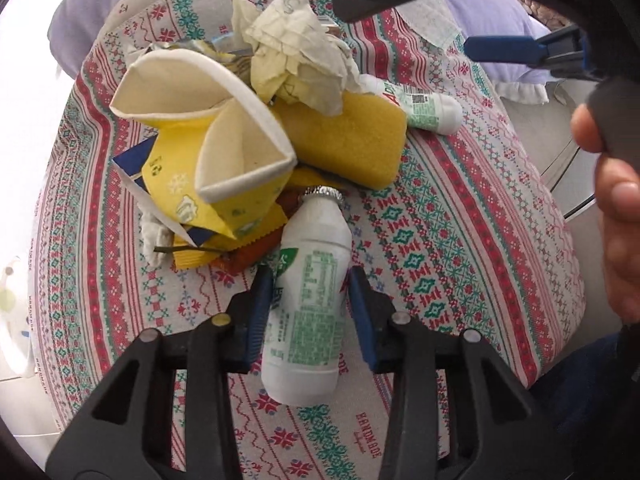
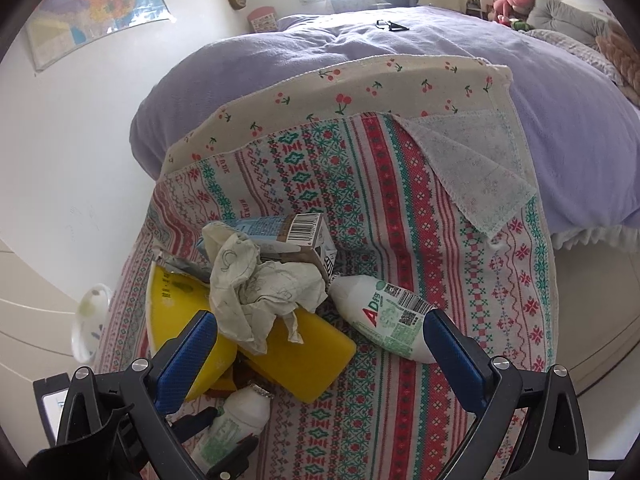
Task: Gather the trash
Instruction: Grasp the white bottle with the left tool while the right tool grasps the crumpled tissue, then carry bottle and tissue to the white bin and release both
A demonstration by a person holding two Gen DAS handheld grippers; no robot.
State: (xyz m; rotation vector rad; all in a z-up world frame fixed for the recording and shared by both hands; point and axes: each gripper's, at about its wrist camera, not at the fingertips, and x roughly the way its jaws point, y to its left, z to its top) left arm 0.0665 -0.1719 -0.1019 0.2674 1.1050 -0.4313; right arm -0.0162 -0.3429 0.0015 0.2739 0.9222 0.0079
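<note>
Right now the left gripper has its fingers on both sides of a bottle lying on the cloth, but whether they squeeze it is hard to tell. Above the pile, the right gripper is spread wide and holds nothing. Farther off, a cup, sponge, paper, second bottle and carton still wait, no bin shows, and wrappers hide underneath.

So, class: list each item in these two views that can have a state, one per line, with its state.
left gripper: jaws either side of near bottle, contact unclear
near bottle: lying down, foil rim torn open
right gripper: open, empty
far bottle: lying down
popcorn bucket: crushed, tipped over
tissue: crumpled
carton: lying flat
</note>
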